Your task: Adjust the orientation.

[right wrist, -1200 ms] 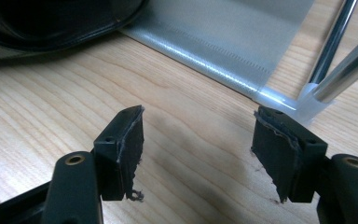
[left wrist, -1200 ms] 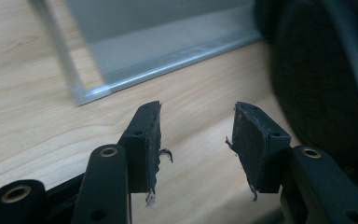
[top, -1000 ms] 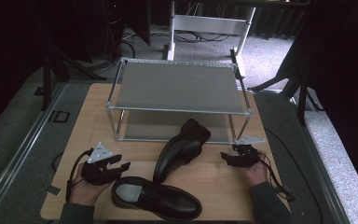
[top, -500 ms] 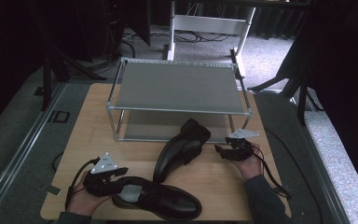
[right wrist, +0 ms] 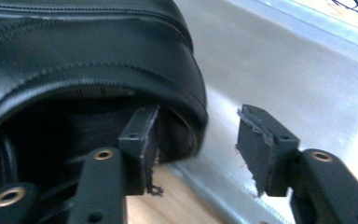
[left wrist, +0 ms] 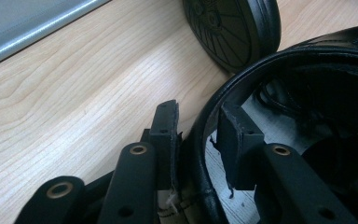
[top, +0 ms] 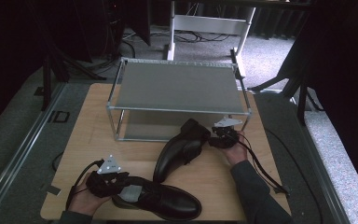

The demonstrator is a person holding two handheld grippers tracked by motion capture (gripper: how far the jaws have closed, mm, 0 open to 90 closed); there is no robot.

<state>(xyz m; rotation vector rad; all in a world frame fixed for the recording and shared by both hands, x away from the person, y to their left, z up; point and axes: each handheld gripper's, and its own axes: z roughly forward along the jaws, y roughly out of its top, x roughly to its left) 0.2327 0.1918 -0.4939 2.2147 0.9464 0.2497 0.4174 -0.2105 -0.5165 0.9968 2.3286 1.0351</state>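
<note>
From the high view, your left gripper (top: 113, 181) sits at the heel of the near shoe (top: 161, 201), which lies along the front edge of the wooden table (top: 98, 135) with its toe pointing to the right; your right gripper (top: 214, 138) is at the heel of the far shoe (top: 179, 150), which lies slanted, its toe toward you and its heel just in front of the metal rack (top: 179, 88); the two shoes are close together, the far one's toe just above the near one's middle.

In the left gripper view, your jaws have just been closing and stand about half apart; the heel collar of the near shoe (left wrist: 214, 126) runs up between them, one jaw outside the leather and one inside the opening; the outer pad lies against the collar, the inner one looks just short of it, so a firm pinch cannot be confirmed; the sole of the far shoe (left wrist: 233, 32) shows beyond, resting on the table.

In the right gripper view, your jaws have also just been closing and are still fairly wide; one jaw reaches inside the opening of the far shoe (right wrist: 98, 60), the other stands clear of the heel with a plain gap over the rack's lower shelf (right wrist: 289, 79); nothing is clamped.
</note>
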